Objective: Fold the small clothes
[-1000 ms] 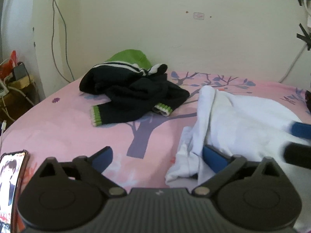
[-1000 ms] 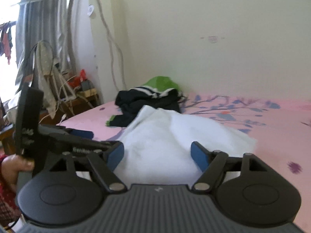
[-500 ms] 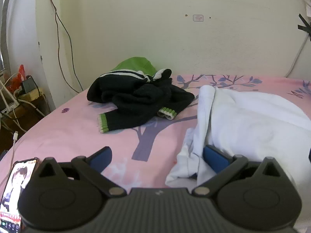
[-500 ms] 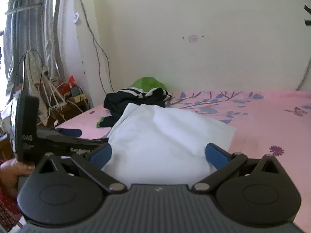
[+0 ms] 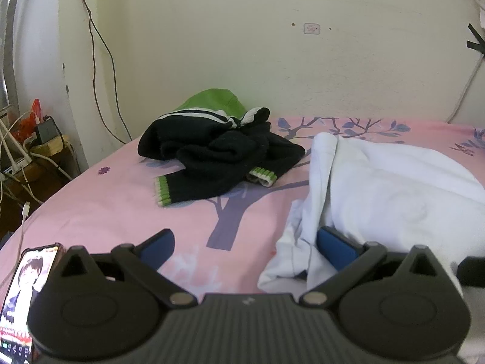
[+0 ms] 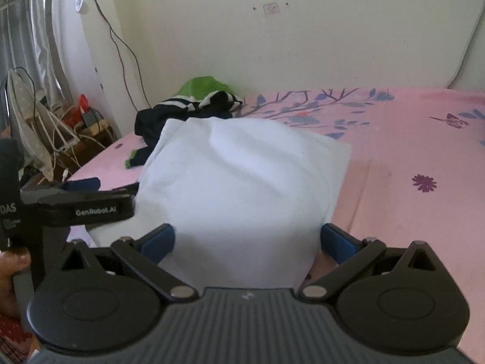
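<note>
A white garment (image 5: 379, 188) lies partly folded on the pink bed sheet (image 5: 106, 206); it also fills the middle of the right wrist view (image 6: 242, 182). My left gripper (image 5: 245, 247) is open at the garment's near left edge, its right finger (image 5: 336, 247) against the cloth. My right gripper (image 6: 247, 242) is open, its fingers either side of the garment's near edge. The left gripper also shows in the right wrist view (image 6: 81, 203), at the garment's left side.
A black sweater with green cuffs (image 5: 218, 154) and a green cloth (image 5: 212, 100) lie at the back by the wall. A phone (image 5: 21, 297) lies at the bed's near left. Cables and a small table (image 5: 27, 151) stand left of the bed.
The right gripper has drawn back and opened wider, from over the garment to its near edge. It has left the left wrist view. The left gripper has stayed open in place.
</note>
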### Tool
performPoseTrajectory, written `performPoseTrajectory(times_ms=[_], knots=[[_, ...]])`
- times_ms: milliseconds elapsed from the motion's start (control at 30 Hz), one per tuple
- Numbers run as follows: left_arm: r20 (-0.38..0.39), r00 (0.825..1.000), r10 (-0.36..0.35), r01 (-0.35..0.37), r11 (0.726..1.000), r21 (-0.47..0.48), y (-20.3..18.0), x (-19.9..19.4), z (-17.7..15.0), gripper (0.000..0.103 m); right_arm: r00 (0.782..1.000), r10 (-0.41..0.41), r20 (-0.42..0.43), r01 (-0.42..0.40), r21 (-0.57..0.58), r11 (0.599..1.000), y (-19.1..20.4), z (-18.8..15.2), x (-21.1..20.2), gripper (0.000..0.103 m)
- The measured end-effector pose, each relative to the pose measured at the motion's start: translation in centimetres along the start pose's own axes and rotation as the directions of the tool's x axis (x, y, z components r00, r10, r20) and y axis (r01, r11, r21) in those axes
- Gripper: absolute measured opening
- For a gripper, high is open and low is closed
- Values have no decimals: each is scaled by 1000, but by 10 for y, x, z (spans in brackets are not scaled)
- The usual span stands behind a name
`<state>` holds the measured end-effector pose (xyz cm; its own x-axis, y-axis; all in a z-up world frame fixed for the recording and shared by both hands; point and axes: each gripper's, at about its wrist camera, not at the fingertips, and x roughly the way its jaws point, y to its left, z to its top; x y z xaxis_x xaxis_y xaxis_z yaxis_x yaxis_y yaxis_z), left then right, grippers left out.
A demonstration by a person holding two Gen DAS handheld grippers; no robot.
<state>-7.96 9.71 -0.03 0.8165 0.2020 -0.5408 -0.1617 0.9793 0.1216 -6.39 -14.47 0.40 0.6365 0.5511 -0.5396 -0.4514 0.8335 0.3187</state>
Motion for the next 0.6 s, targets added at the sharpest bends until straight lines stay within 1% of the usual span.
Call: performPoseTrajectory(times_ms=[600], knots=[[1,1000,-9,9,1000,-27,2,-2,-1,103,1000,13,2,-13,7,1000,-3,0,-1,97]])
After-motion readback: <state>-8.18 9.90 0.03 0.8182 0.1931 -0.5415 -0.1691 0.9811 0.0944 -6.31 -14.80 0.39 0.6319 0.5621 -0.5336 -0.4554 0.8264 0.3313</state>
